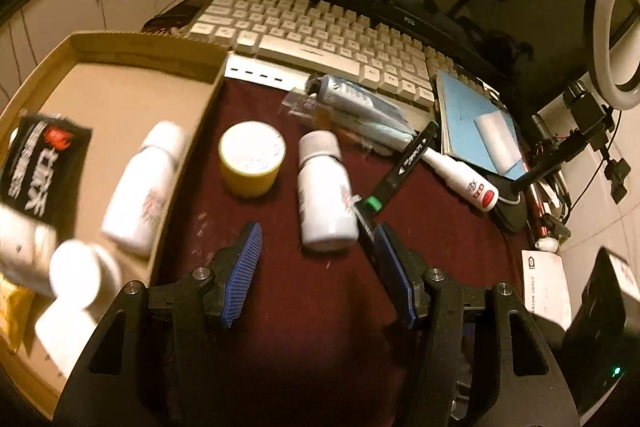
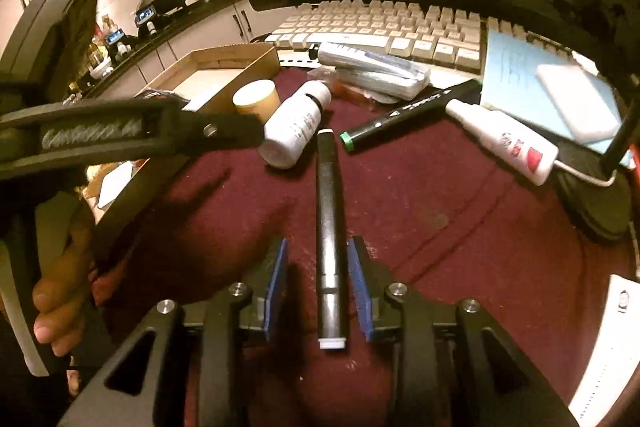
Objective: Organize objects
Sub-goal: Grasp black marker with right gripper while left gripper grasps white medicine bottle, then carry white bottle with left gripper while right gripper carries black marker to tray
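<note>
Along the tabletop's [image 2: 460,227] near edge the maroon cloth lies bare around your right hand-held gripper [image 2: 316,283], which slants down, jaws parted and clear of the black marker with white ends [image 2: 328,211] lying between them. Your left hand-held gripper [image 1: 316,259] tilts down, released, empty, near the white plastic bottle [image 1: 324,195] lying on its side. Leftward, the shallow cardboard tray [image 1: 188,151] at the tabletop's left edge holds more bottles.

Black hand-held gripper [image 1: 318,259] frames with triangular cut-outs, silver screw heads at the pivots, ribbed blue pads [image 2: 277,277] on the fingers. Same build on the right hand-held gripper [image 2: 318,277].
</note>
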